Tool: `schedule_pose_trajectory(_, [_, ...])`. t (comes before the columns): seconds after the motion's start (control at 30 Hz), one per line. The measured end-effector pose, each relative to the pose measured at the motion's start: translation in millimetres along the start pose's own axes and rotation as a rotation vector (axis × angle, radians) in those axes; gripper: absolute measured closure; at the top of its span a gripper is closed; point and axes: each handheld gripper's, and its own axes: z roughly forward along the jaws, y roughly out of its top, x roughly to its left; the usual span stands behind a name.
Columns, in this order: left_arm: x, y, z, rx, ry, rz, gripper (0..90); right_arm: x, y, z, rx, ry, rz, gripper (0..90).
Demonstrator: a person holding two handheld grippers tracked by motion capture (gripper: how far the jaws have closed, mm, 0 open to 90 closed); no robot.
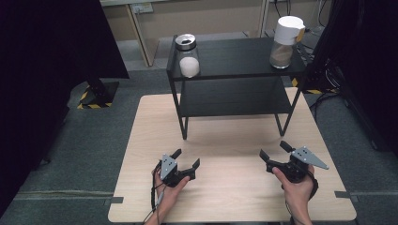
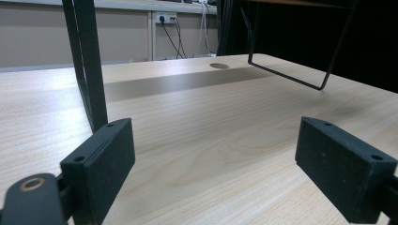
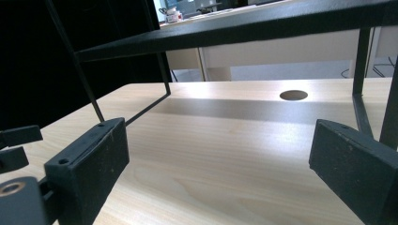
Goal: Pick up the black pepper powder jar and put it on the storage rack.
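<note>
Two jars (image 1: 187, 56) on shelf (image 1: 239, 58), perhaps lidded; two grippers (image 1: 187, 160), both agape.

Glass jar (image 1: 188, 55), metal lid, white contents: upright on my black rack's (image 1: 244, 75) top shelf, left end. Second jar (image 1: 285, 42), white cap, brown contents: upright, right end.
</note>
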Motion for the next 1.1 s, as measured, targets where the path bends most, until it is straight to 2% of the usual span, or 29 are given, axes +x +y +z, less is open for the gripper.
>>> schedule_pose_trajectory(0.8, [0.1, 0.2, 0.0, 0.001, 0.0, -0.001, 11.9, -1.6, -24.1, 3.6, 0.051, -0.006, 0.019, 5.5])
schedule_pose_trajectory(1.1, [0.1, 0.2, 0.0, 0.001, 0.0, -0.001, 11.9, -0.5, -29.0, 4.0, 0.062, -0.015, 0.006, 5.5])
